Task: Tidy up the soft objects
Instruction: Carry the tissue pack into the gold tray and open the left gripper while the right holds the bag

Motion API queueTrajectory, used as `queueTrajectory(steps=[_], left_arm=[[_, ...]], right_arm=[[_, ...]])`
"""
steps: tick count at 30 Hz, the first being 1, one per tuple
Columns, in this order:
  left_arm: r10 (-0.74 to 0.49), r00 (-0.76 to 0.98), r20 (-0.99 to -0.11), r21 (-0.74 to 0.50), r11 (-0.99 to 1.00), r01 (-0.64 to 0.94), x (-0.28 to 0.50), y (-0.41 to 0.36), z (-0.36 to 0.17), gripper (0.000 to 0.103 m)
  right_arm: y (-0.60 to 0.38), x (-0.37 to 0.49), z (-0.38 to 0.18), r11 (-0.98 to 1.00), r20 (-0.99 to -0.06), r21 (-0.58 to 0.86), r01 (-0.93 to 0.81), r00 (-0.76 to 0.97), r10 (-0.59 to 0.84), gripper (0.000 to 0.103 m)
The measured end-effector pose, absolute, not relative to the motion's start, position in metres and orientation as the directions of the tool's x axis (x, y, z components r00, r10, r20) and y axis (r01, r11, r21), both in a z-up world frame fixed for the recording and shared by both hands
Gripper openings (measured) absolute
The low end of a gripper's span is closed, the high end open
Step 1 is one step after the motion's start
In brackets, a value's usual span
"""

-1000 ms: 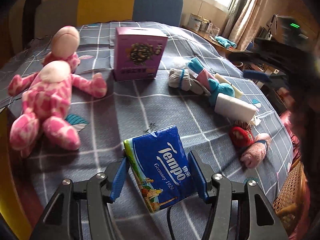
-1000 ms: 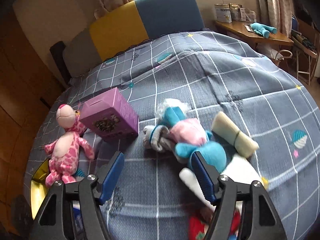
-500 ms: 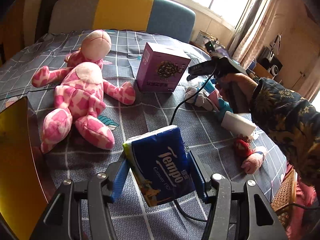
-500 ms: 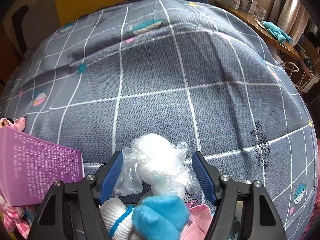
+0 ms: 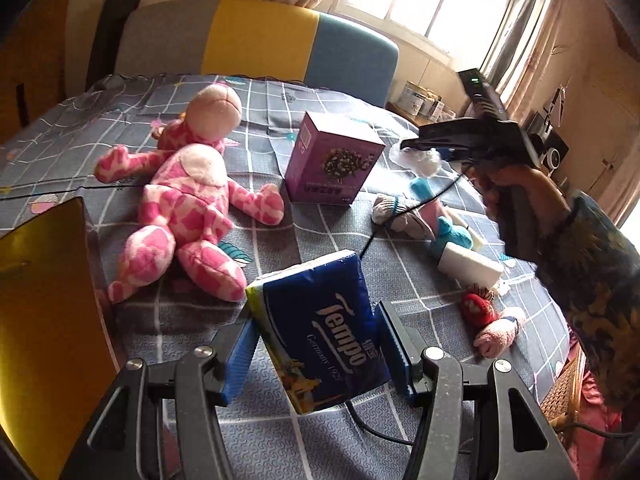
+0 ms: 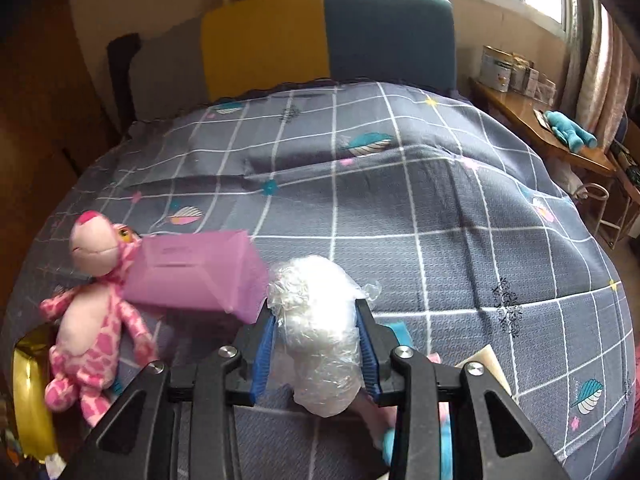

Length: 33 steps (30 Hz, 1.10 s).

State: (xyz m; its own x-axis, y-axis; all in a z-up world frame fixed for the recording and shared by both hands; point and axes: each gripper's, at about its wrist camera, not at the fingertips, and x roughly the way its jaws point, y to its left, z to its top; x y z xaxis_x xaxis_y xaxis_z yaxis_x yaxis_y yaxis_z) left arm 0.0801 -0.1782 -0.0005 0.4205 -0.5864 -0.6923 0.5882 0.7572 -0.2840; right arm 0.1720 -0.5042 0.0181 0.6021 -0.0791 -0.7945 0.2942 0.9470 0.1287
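My left gripper (image 5: 316, 350) is shut on a blue Tempo tissue pack (image 5: 320, 328) and holds it above the grey checked table cover (image 5: 280, 432). My right gripper (image 6: 318, 346) is shut on a white fluffy ball wrapped in clear plastic (image 6: 318, 328), lifted above the table; it also shows in the left wrist view (image 5: 420, 158). A pink spotted plush (image 5: 184, 204) lies at the left, also in the right wrist view (image 6: 92, 308). A purple box (image 5: 332, 160) stands mid-table. A blue and pink plush (image 5: 440, 228) lies to the right.
A rolled sock (image 5: 390, 210), a white roll (image 5: 470, 268), a red mitt (image 5: 478, 310) and a pink sock (image 5: 496, 334) lie at the right. A yellow container (image 5: 40, 320) stands at the left edge. A yellow-blue chair back (image 6: 328, 36) is behind the table.
My right gripper closed on the plastic-wrapped white ball and lifted it off the table. My left gripper kept the tissue pack and drew back a little toward the left.
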Motion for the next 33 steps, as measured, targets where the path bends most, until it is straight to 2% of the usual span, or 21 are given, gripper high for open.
queueTrajectory(steps=[9, 15, 19, 23, 33], left_arm=[[-0.522, 0.534, -0.665, -0.236, 0.826, 0.512, 0.072, -0.126, 0.025, 0.058], [-0.441, 0.589, -0.678, -0.218, 0.885, 0.412, 0.076, -0.069, 0.023, 0.058], [-0.391, 0.588, -0.708, -0.236, 0.916, 0.326, 0.087, -0.029, 0.008, 0.058], [-0.352, 0.573, -0.740, -0.268, 0.936, 0.229, 0.116, 0.007, -0.007, 0.058], [-0.264, 0.562, -0.784, -0.213, 0.964, 0.156, 0.200, 0.003, -0.027, 0.059]], right_arm=[[-0.393, 0.085, -0.004, 0.975, -0.820, 0.196, 0.105, 0.563, 0.104, 0.037], [-0.327, 0.039, -0.041, 0.982, -0.851, 0.182, 0.045, 0.508, 0.134, 0.037], [-0.303, 0.029, -0.075, 0.987, -0.886, 0.151, 0.058, 0.450, 0.109, 0.037], [-0.301, 0.022, -0.087, 0.981, -0.881, 0.167, 0.096, 0.461, 0.105, 0.037], [-0.306, 0.026, -0.093, 0.970, -0.890, 0.199, 0.142, 0.440, 0.118, 0.039]])
